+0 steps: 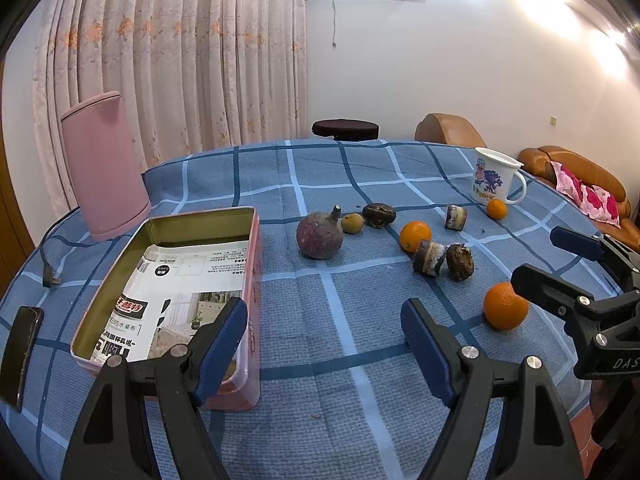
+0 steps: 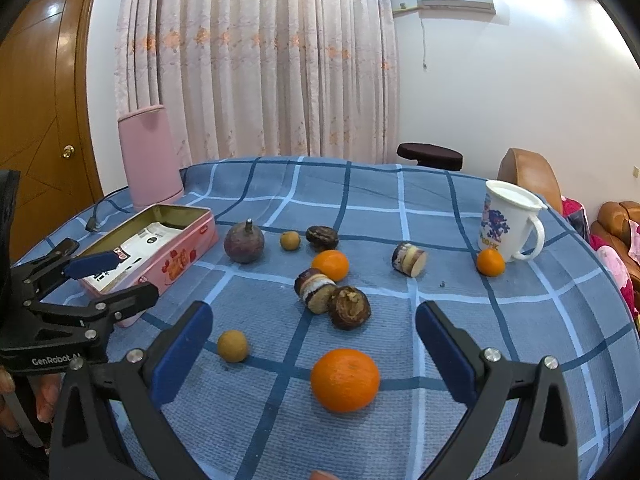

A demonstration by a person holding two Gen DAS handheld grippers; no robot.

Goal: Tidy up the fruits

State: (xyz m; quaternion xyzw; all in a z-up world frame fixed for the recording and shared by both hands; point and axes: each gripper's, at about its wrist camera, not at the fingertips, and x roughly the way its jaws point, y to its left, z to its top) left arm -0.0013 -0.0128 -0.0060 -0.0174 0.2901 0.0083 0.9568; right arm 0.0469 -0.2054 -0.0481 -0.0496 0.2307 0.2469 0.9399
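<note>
Fruits lie scattered on a blue checked tablecloth (image 1: pixel 344 184). A pink tin box (image 1: pixel 168 280) lined with printed paper stands open at the left. A purple round fruit (image 1: pixel 319 235), oranges (image 1: pixel 415 235) and brown pieces (image 1: pixel 460 261) lie in the middle. My left gripper (image 1: pixel 324 340) is open and empty, hovering beside the tin. My right gripper (image 2: pixel 314 344) is open over the table with an orange (image 2: pixel 345 379) lying between its fingers; a small tan fruit (image 2: pixel 232 345) lies to its left. The right gripper also shows in the left wrist view (image 1: pixel 560 264), the left gripper in the right wrist view (image 2: pixel 108 276).
A pink cylinder container (image 1: pixel 105 164) with a cord stands behind the tin. A white mug (image 1: pixel 495 178) with an orange (image 1: pixel 496 209) beside it stands at the far right. A dark phone (image 1: pixel 22 352) lies at the left edge. A stool and sofa are beyond the table.
</note>
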